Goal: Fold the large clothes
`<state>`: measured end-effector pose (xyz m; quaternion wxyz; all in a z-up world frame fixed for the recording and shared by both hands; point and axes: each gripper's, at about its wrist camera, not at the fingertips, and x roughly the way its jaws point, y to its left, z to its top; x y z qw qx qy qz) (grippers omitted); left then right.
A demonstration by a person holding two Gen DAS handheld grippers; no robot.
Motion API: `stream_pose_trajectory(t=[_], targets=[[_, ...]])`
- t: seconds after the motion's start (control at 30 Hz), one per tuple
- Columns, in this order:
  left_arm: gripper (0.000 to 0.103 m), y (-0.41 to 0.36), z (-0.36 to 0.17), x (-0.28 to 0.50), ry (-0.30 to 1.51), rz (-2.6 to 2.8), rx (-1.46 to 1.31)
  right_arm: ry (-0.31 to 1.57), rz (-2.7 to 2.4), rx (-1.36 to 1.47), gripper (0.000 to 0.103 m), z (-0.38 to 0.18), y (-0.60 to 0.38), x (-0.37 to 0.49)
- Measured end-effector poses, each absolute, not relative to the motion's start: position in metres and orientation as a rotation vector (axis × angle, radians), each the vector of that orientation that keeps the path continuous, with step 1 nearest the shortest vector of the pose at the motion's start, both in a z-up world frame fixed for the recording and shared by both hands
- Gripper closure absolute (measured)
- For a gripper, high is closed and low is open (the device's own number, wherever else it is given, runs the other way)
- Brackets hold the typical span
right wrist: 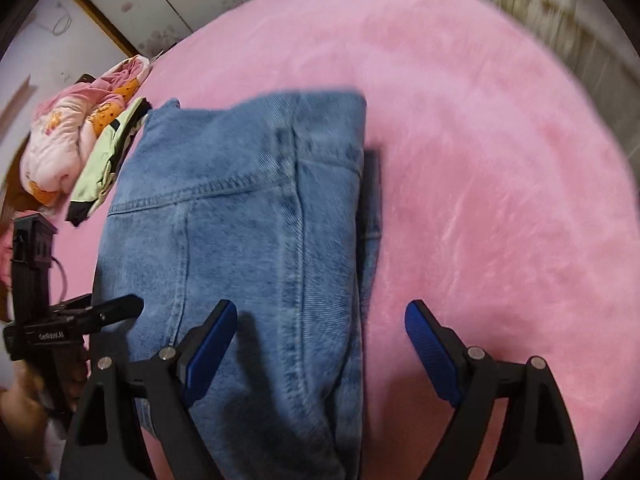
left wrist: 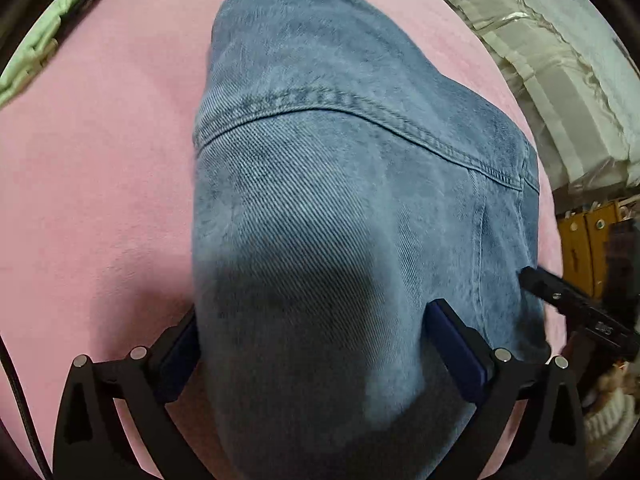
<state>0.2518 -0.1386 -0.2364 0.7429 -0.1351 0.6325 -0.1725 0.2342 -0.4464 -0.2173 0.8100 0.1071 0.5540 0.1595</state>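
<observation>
Left hand-held gripper (left wrist: 312, 320) spread, pink blanket (left wrist: 100, 184), folded jeans (left wrist: 340, 184)

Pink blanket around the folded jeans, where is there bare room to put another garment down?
The widest bare stretch of the pink blanket lies right of the folded jeans, out to the blanket's edge, and beyond their far end. Left of the jeans it is crowded: the green garment and the pink floral bundle sit close by, with the left claw there too.
</observation>
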Motion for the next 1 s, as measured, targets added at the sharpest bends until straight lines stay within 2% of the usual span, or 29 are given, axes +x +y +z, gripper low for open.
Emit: stream_pose_trajectory(t=[0.17,0.2,0.23,0.3,0.47,0.57,0.67,0.73,1.0], targets=[[0.0,-0.132,-0.248,0.258,1.393,-0.442,-0.325,1.169,0.495,0.383,0.017,-0.236,-0.464,0.249],[0.0,-0.131,-0.249,0.259,1.394,-0.449,-0.325,1.159,0.531,0.408,0.021,-0.238,-0.465,0.25],[0.0,-0.131,-0.25,0.261,1.394,-0.459,-0.321,1.155,0.559,0.427,0.03,-0.24,-0.465,0.252],[0.0,-0.13,-0.251,0.264,1.394,-0.471,-0.317,1.165,0.629,0.474,0.039,-0.249,-0.463,0.259],[0.0,-0.133,-0.257,0.267,1.386,-0.483,-0.304,1.178,0.704,0.477,0.043,-0.261,-0.454,0.27],[0.0,-0.138,-0.256,0.27,1.382,-0.483,-0.298,1.184,0.699,0.479,0.053,-0.261,-0.45,0.273],[0.001,-0.149,-0.255,0.269,1.367,-0.475,-0.289,1.178,0.678,0.475,0.067,-0.259,-0.444,0.271],[0.009,-0.153,-0.251,0.267,1.352,-0.459,-0.261,1.166,0.659,0.466,0.075,-0.251,-0.441,0.264],[0.05,-0.166,-0.204,0.257,1.318,-0.42,-0.175,1.098,0.534,0.397,0.083,-0.202,-0.419,0.237]])
